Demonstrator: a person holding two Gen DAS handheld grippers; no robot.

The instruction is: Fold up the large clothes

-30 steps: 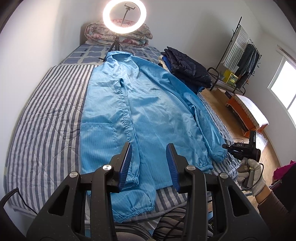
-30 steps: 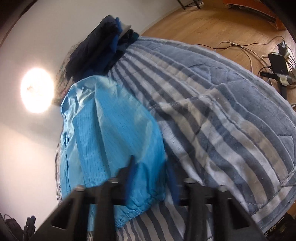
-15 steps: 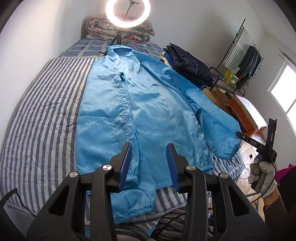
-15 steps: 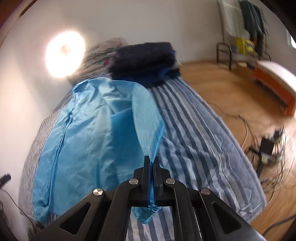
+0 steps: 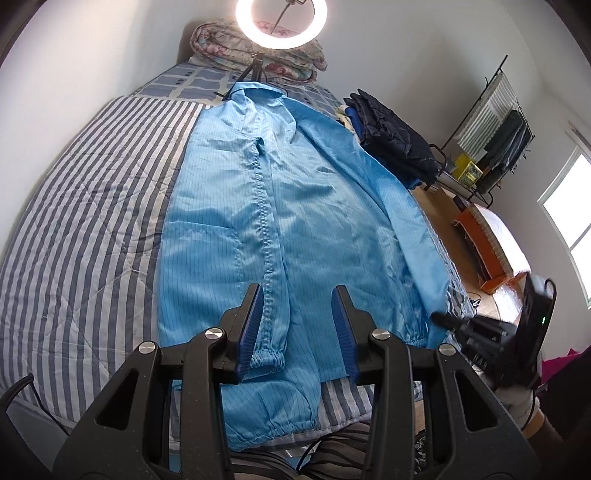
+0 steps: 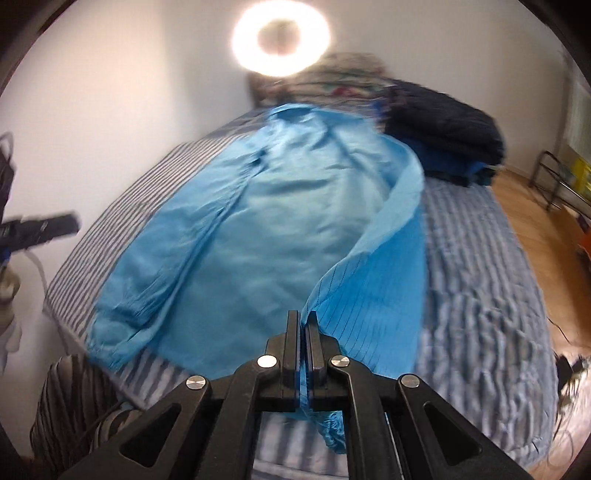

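Striped bedding covers the bed, and a big blue coat lies flat on it, front side up. Its collar points to the far end of the bed, toward the ring light, and its hem sits at the near edge, so the coat runs long from far to near. One sleeve is already folded in along the zipper, with its cuff right between the blue fingers of the left gripper. Those fingers are apart and hold nothing; they only hang over the cuff and hem. The right gripper has just been closing and is now squeezed tight on the other sleeve, close to its cuff. That sleeve is lifted off the bed and stands up like a bent ribbon on the coat's right side. The body of the coat lies to the left of those fingers, so the next move is likely a swing to the left, laying the sleeve down along the coat's long line. The right hand is the nearer one for this job. A pile of dark clothes sits at the far right of the bed, well away from the sleeve.
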